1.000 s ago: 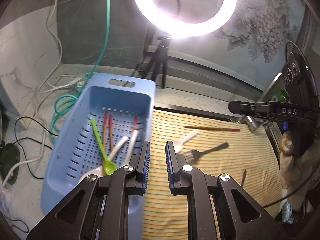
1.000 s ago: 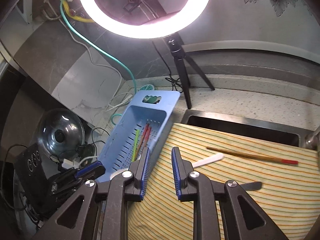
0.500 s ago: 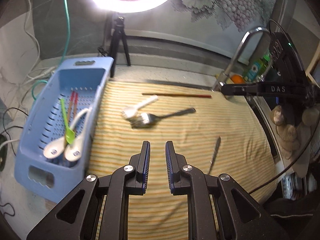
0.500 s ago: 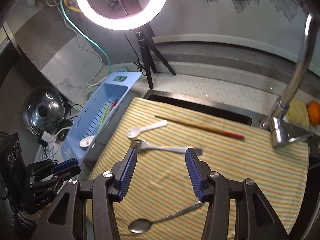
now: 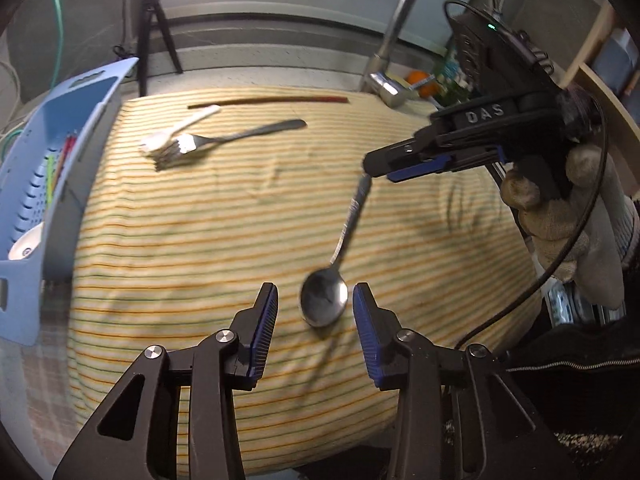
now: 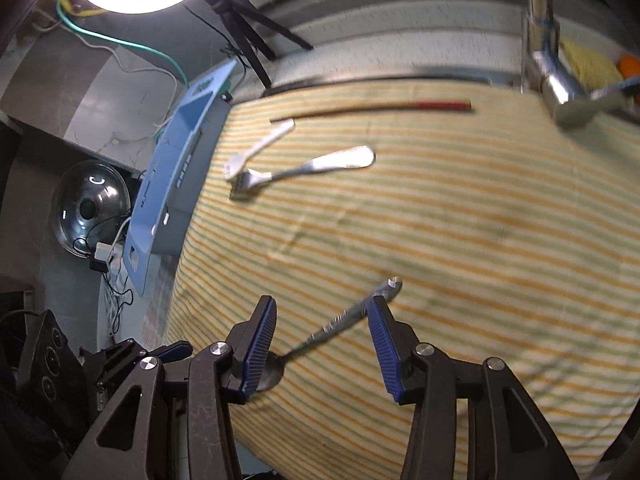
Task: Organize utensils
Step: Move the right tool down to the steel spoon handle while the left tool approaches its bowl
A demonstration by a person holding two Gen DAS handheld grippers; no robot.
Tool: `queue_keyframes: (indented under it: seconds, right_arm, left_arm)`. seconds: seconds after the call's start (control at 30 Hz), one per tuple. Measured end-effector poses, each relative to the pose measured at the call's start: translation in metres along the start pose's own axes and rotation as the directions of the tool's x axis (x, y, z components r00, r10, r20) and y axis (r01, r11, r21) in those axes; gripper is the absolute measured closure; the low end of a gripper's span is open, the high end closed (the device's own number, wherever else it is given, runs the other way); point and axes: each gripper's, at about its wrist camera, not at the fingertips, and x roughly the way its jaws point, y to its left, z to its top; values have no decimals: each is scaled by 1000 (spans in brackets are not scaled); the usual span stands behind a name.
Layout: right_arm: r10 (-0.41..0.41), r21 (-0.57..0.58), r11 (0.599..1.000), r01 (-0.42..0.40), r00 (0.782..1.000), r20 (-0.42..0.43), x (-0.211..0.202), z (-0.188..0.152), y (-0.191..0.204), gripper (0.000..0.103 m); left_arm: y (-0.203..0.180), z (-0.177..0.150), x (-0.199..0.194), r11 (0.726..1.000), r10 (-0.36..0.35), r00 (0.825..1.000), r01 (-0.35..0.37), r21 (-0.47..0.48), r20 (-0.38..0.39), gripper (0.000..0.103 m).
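A metal spoon (image 5: 325, 303) lies on the striped cloth (image 5: 240, 220). My left gripper (image 5: 315, 305) is open with the spoon's bowl between its fingers. My right gripper (image 6: 322, 322) is open around the spoon's handle (image 6: 352, 312); it also shows in the left wrist view (image 5: 384, 168) over the handle's end. Farther back lie a metal fork (image 5: 224, 140), a white plastic fork (image 5: 176, 130) and a chopstick (image 5: 268, 101). The blue basket (image 5: 44, 160) at the left holds several utensils.
A faucet (image 5: 396, 40) rises at the back right, with an orange fruit (image 5: 420, 80) beyond it. A ring light tripod (image 5: 154, 28) stands behind the basket. A pot lid (image 6: 92, 208) and cables lie left of the basket.
Both grippers have dropped toward the spoon at the near side of the cloth. The left gripper has opened; the right has stayed open and now straddles the handle.
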Motion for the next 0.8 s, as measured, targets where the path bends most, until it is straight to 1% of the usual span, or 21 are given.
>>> queue_keyframes:
  seconds: [0.07, 0.2, 0.27, 0.4, 0.53, 0.8]
  right_arm:
    - [9, 27, 1000, -9, 1000, -27, 9, -5, -2, 66]
    - [11, 58, 998, -8, 999, -44, 22, -10, -3, 68]
    - [19, 82, 997, -15, 998, -57, 28, -11, -3, 71]
    - [26, 107, 994, -17, 997, -76, 35, -13, -2, 74]
    - [16, 128, 992, -4, 996, -91, 42, -15, 1, 75]
    - [0, 186, 982, 17, 996, -90, 49, -17, 3, 78]
  left_arm:
    - [-3, -3, 7, 1000, 0, 1000, 0, 11, -17, 65]
    - [-4, -9, 19, 1000, 7, 999, -6, 23, -37, 66]
    - [-5, -11, 21, 999, 12, 999, -10, 33, -40, 66]
    - [-7, -16, 23, 997, 40, 999, -38, 64, -35, 66]
    - [-7, -19, 26, 996, 33, 999, -30, 79, -27, 65]
    - [-11, -22, 32, 993, 16, 1000, -15, 117, -9, 66]
